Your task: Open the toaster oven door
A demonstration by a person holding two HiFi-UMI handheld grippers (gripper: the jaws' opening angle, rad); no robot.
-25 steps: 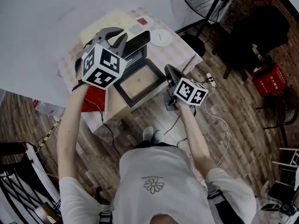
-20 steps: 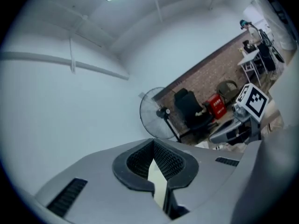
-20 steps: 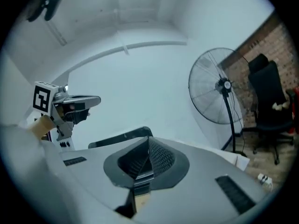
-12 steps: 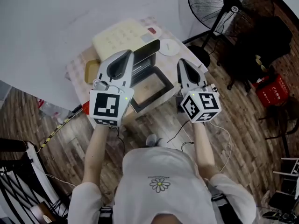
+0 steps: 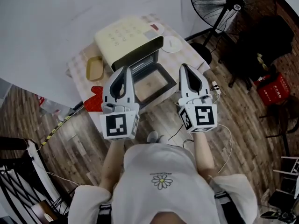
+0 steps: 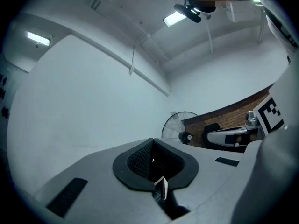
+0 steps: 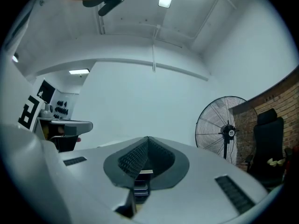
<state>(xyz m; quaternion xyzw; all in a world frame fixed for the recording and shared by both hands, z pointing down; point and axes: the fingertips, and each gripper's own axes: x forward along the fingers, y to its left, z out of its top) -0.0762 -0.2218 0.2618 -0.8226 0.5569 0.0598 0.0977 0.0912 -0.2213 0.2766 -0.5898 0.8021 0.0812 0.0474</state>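
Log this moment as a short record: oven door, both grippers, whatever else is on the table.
appliance: toaster oven, cream top, on the table
door: open, folded down flat toward the person
left gripper: shut, nothing between the jaws, held up off the oven
right gripper: shut, empty, also held up
other items on table: yellow dish left of the oven, white plate to its right
background: fan standing on the floor

L gripper [image 6: 152,149] jaws together, empty, white wall [image 6: 84,101], fan [image 6: 180,128] beyond
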